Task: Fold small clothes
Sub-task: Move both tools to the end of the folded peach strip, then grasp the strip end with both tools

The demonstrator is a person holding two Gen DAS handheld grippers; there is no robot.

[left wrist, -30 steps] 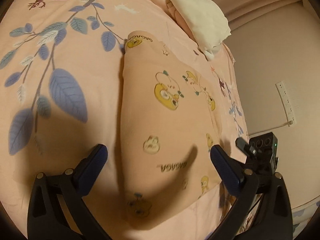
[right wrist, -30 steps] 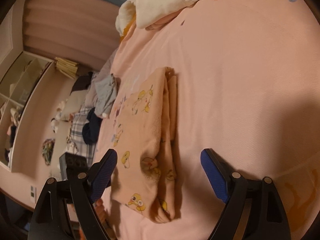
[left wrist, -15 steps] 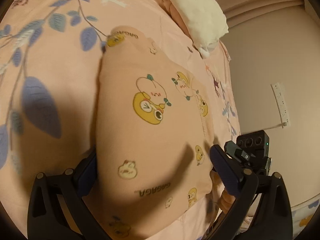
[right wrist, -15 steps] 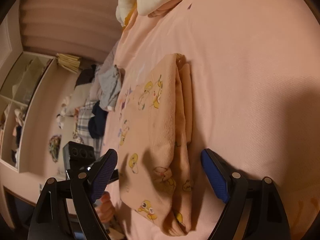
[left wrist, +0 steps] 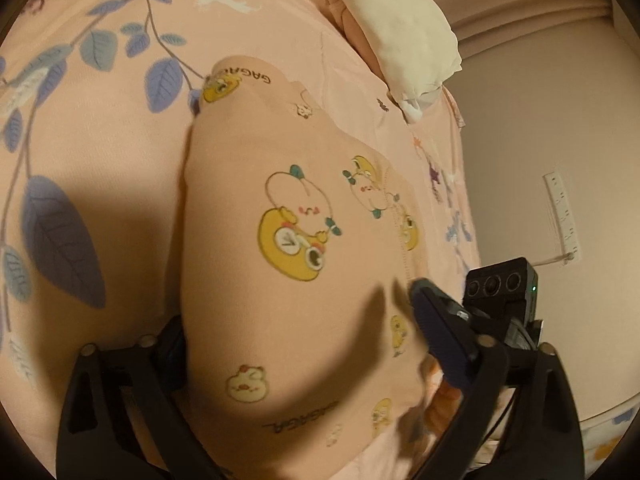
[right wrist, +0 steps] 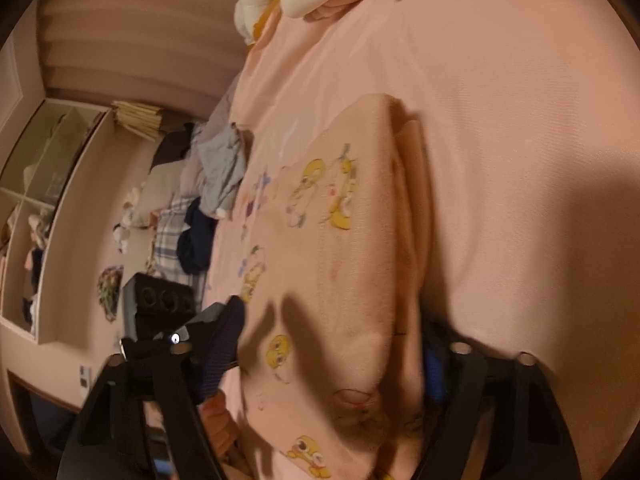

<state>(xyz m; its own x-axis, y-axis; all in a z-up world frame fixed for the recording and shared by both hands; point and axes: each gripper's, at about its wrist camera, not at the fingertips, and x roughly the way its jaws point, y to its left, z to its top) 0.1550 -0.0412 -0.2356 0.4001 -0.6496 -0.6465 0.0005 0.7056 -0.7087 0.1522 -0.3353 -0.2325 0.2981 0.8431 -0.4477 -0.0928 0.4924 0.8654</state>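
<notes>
- A pink bedsheet (left wrist: 120, 128) printed with blue leaves and small animals covers the bed.
- Pleated curtains (right wrist: 132, 40) hang along the far wall.
- A plain, pale wall (left wrist: 532, 128) carries a white power strip (left wrist: 562, 212) with a cord.
- An open shelf unit (right wrist: 28, 208) stands against the side wall.
- A heap of mixed laundry (right wrist: 200, 200) lies beside the bed.
- The light is warm and dim, with soft shadows.
</notes>
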